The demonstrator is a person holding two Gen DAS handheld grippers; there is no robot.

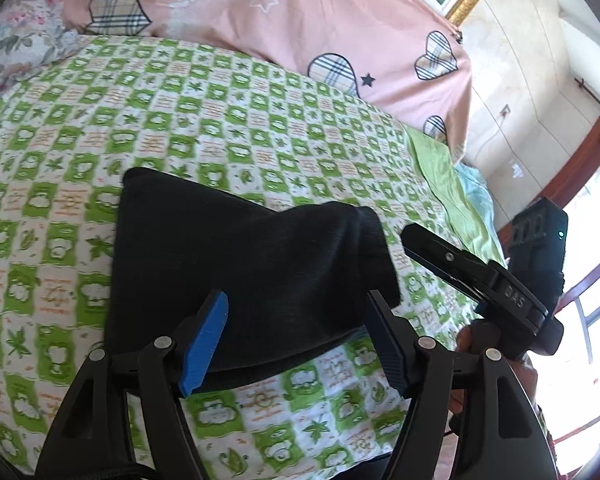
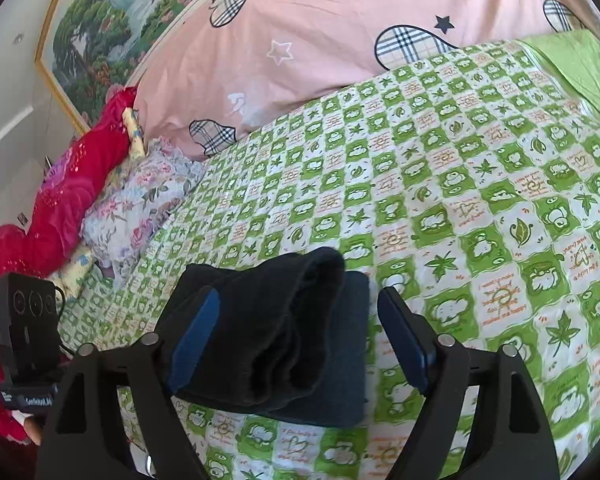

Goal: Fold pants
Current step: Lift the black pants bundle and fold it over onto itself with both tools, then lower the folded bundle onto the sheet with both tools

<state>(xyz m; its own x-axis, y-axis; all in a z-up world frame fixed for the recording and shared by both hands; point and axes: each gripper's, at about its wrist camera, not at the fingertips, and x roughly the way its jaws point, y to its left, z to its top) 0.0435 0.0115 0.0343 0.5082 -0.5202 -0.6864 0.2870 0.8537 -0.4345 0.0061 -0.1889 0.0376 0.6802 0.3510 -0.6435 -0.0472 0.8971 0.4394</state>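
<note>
The black pants [image 1: 236, 264] lie folded into a thick rectangular bundle on the green-and-white checked bed sheet [image 1: 260, 120]. My left gripper [image 1: 296, 340] is open just above the bundle's near edge, holding nothing. In the right wrist view the pants [image 2: 276, 332] show stacked layers with a rolled top fold. My right gripper [image 2: 300, 340] is open with its blue pads on either side of the bundle, not closed on it. The right gripper also shows in the left wrist view [image 1: 480, 276] beside the bundle's right end.
A pink quilt with plaid hearts [image 1: 300, 12] lies at the head of the bed. A floral pillow [image 2: 140, 208] and a red blanket [image 2: 60, 200] lie at the left side. A framed painting [image 2: 100, 32] hangs on the wall. A window [image 1: 592, 280] is at right.
</note>
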